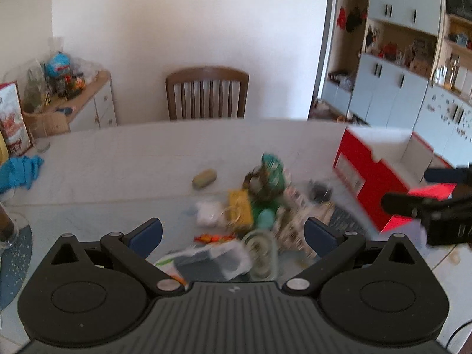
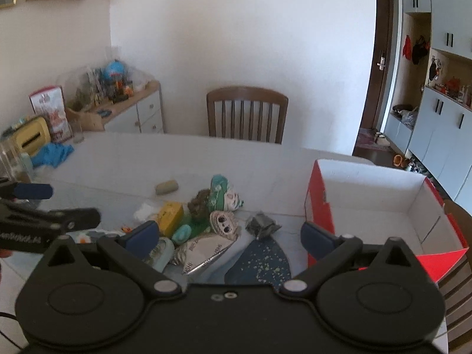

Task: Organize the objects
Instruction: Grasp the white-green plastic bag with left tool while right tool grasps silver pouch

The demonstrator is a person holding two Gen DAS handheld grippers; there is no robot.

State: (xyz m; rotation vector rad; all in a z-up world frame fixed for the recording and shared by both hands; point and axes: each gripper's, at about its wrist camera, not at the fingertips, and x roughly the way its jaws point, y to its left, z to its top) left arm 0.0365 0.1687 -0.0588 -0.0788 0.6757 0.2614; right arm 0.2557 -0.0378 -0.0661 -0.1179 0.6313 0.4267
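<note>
A heap of small items lies mid-table: a yellow block [image 2: 169, 214], a green-and-white doll [image 2: 224, 196], a doll head [image 2: 222, 221], a silver foil pack [image 2: 203, 253], a dark crumpled lump [image 2: 262, 224] and a tan oblong piece [image 2: 166, 187]. The left wrist view shows the same heap blurred, with the yellow block [image 1: 240, 209] and a plastic bag [image 1: 212, 258]. My left gripper [image 1: 233, 234] hangs open above the heap's near side. My right gripper [image 2: 230, 237] is open too, between heap and box. The red box [image 2: 371, 203], white inside, stands open and empty at right.
A wooden chair [image 2: 247, 115] stands at the table's far edge [image 2: 183, 138]. Blue cloth [image 2: 53, 153] and a yellow container [image 2: 29, 138] lie far left, near a cluttered sideboard [image 2: 129, 109]. A speckled dark mat [image 2: 259, 262] lies under my right gripper. Grey cabinets [image 2: 442, 135] line the right wall.
</note>
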